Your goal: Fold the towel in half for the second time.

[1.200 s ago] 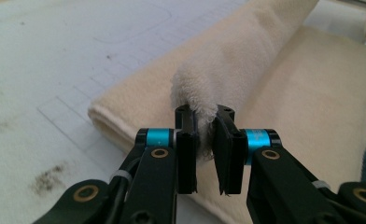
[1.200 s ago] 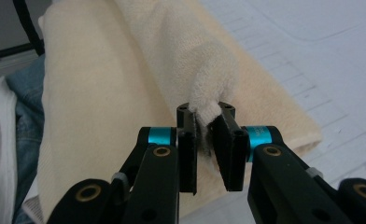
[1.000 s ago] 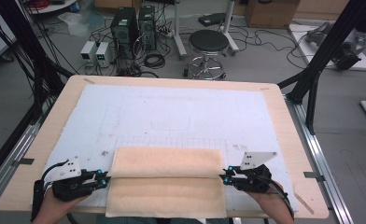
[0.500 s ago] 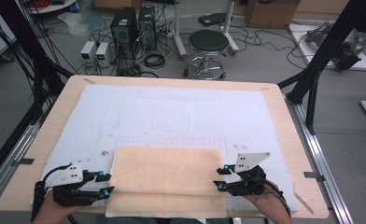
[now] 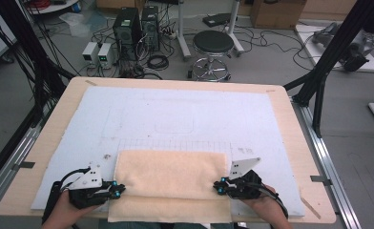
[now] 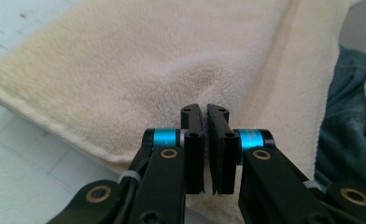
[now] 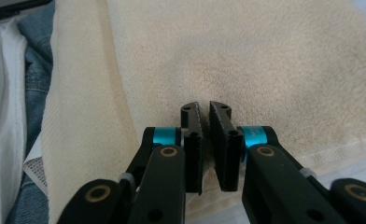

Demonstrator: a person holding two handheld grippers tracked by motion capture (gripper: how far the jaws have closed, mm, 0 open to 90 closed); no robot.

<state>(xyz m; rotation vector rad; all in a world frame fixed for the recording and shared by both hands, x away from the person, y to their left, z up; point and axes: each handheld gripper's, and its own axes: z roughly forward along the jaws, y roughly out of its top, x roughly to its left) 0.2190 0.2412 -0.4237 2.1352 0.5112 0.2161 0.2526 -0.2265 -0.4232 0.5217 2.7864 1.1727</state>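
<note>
A cream towel (image 5: 173,176) lies folded at the near edge of the white mat (image 5: 175,114), its lower layer reaching the table's front. My left gripper (image 5: 120,189) is at the towel's left side and my right gripper (image 5: 217,185) at its right side. In the left gripper view the jaws (image 6: 205,109) have just closed, and the towel (image 6: 125,70) puckers at their tips. The right gripper view is the same: its jaws (image 7: 204,107) have just closed to a thin slit, pinching towel (image 7: 274,60) pile.
The mat covers a wooden table (image 5: 290,124) with metal rails at both sides. Behind it stand a black stool (image 5: 212,45), computer cases (image 5: 128,28) and floor cables. The person's jeans (image 6: 344,116) show past the towel's near edge.
Both grippers slid a little toward the table's front along the towel's sides. Their jaws stood spread half a second ago and are now closed on the towel's edges.
</note>
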